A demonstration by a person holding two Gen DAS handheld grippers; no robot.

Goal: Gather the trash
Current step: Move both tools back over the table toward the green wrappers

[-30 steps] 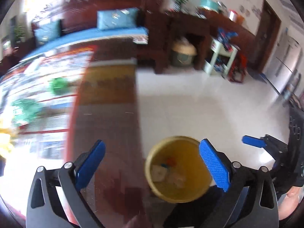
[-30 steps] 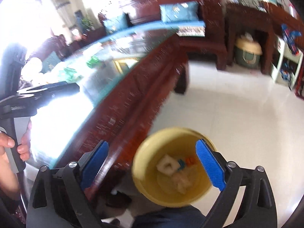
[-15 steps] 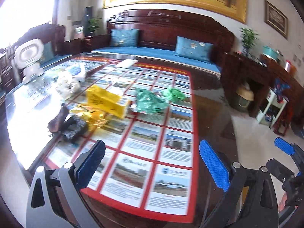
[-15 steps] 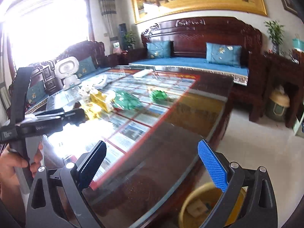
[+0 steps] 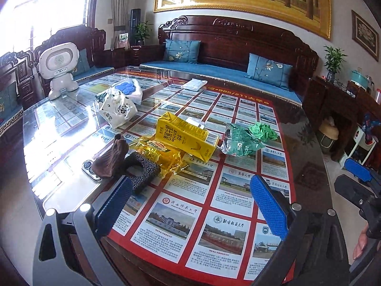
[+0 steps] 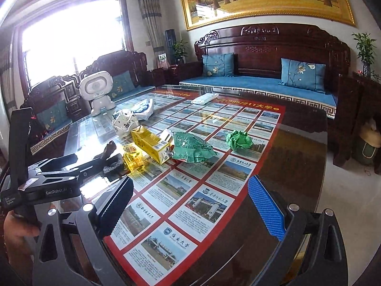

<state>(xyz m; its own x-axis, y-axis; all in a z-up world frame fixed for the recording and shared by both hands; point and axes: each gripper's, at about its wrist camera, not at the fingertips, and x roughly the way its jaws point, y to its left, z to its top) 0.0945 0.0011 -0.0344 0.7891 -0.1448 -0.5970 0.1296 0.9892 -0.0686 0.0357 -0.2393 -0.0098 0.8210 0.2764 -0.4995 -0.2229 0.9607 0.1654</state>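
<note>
Left gripper (image 5: 190, 205) and right gripper (image 6: 190, 207): both spread wide and empty above glass table (image 5: 302, 143), trash clustered mid-table ahead; best aimed right at crumpled green paper ball (image 6: 239, 139), nearest and lying apart from green wrapper (image 6: 191, 149).

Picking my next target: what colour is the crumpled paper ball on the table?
Green. The crumpled paper ball shows best in the right wrist view.

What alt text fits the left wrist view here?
The open left gripper hovers over a glass table strewn with trash: a yellow carton, a gold wrapper, a green wrapper and a white bag.
</note>
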